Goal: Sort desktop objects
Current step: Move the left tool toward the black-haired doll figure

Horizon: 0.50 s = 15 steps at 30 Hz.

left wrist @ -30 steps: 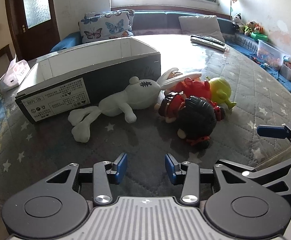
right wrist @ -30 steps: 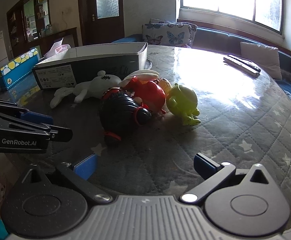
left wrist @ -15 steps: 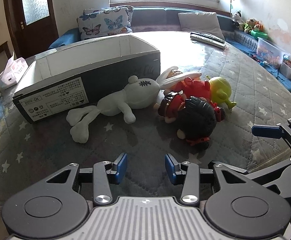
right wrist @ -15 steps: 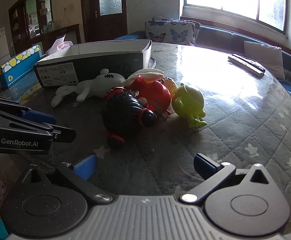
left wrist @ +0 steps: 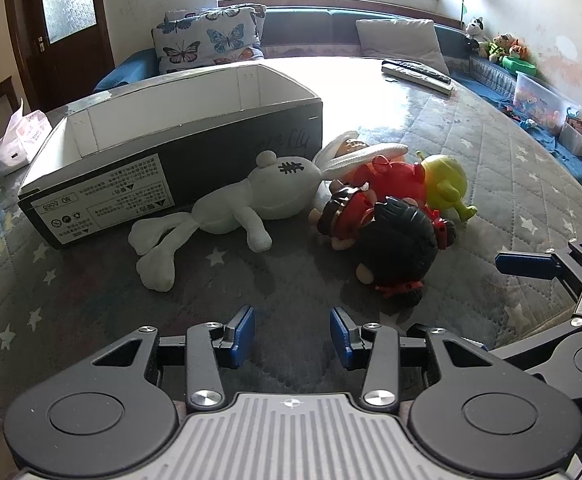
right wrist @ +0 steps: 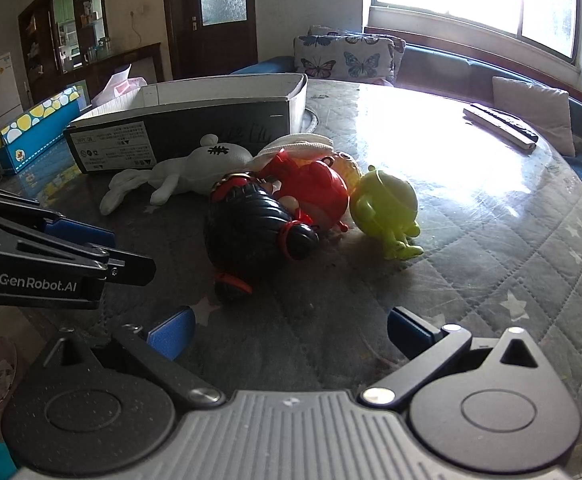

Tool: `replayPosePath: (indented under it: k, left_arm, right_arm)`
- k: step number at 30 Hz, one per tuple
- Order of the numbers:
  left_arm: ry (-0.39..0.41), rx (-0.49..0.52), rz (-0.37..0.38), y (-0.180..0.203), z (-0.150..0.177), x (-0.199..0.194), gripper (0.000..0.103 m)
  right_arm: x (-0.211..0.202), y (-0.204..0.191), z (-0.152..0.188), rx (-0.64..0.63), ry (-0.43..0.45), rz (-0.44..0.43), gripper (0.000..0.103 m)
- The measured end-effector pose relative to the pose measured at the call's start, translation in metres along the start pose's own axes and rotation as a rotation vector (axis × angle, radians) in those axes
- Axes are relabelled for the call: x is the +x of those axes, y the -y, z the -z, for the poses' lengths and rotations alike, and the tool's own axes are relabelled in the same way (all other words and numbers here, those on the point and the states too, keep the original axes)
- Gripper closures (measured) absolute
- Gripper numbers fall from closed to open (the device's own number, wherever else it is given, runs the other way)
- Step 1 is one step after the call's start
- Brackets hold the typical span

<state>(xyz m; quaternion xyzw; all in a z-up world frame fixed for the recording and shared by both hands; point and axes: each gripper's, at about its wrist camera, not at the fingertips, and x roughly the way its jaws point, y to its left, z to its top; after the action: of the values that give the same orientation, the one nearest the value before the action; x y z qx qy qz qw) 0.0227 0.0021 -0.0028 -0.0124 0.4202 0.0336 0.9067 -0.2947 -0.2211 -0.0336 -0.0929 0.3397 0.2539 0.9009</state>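
Note:
A white plush rabbit (left wrist: pixel 247 204) lies in front of an open black cardboard box (left wrist: pixel 163 160). Beside it lie a black-haired doll in red (left wrist: pixel 391 240), a red round toy (left wrist: pixel 395 176) and a green one-eyed toy (left wrist: pixel 447 180). The same pile shows in the right wrist view: doll (right wrist: pixel 251 232), red toy (right wrist: pixel 315 192), green toy (right wrist: pixel 387 204), rabbit (right wrist: pixel 183 172), box (right wrist: pixel 187 124). My left gripper (left wrist: pixel 291 332) is open and empty, short of the toys. My right gripper (right wrist: pixel 287 328) is wide open and empty, near the table's edge.
The round table (left wrist: pixel 491 152) has a quilted star-patterned cover. Remote controls (left wrist: pixel 419 72) lie at its far side. A tissue pack (left wrist: pixel 19 140) sits left of the box. A blue dotted box (right wrist: pixel 31 124) stands at the left. A sofa with cushions (left wrist: pixel 211 40) is behind.
Both grippers have moved slightly forward and up towards the toys; the box's inside shows more. The jaws have not changed. The toys have not moved.

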Motion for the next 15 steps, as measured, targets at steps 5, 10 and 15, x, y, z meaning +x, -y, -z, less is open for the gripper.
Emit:
replayPosePath:
  k: [5,10,15]
  left_arm:
    - [-0.001,-0.009,0.002,-0.004,-0.003,0.001,0.059]
    - [-0.001,-0.016,0.007,-0.007,-0.008,0.001,0.059]
    - [-0.001,-0.023,0.017,-0.010,-0.012,0.002,0.059]
  right_arm:
    - [-0.043,-0.033,0.039,0.001,-0.005,0.003,0.000]
    - [-0.072,-0.049,0.064,0.003,-0.008,0.004,0.000]
    - [-0.091,-0.060,0.076,0.005,-0.011,0.004,0.000]
